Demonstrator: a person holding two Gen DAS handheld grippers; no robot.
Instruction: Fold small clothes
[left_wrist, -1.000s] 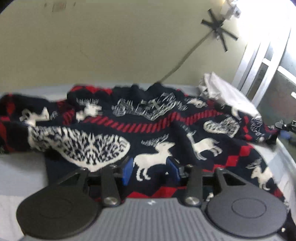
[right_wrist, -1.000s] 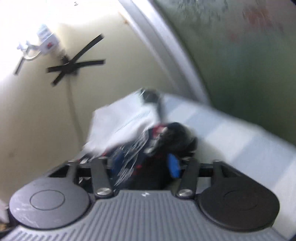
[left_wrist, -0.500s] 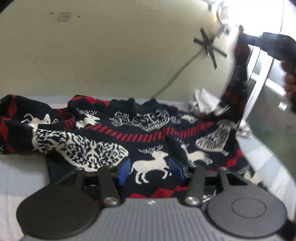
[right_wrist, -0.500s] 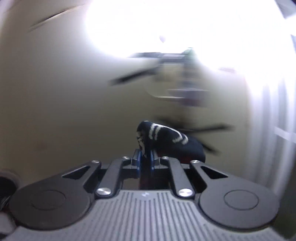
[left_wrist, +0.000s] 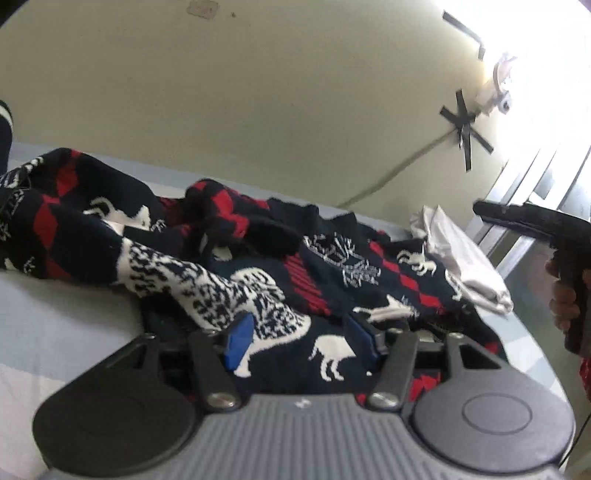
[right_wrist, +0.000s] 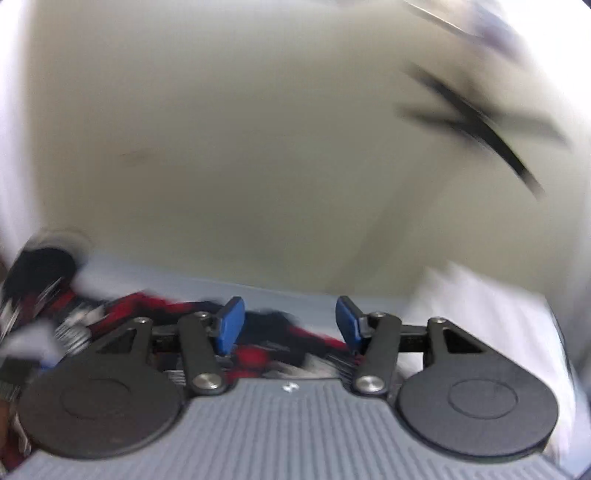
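Navy-red reindeer sweater (left_wrist: 332, 280) lies rumpled on the light blue bed (left_wrist: 55, 332), white cloth (left_wrist: 465, 258) beside it. Left tool (left_wrist: 301, 341) opening, low over sweater, pinching nothing. Right tool (right_wrist: 288, 325) opening, empty; view blurred.

left hand-held gripper (left_wrist: 301, 341) jaws opening, right hand-held gripper (right_wrist: 287, 325) jaws opening, empty
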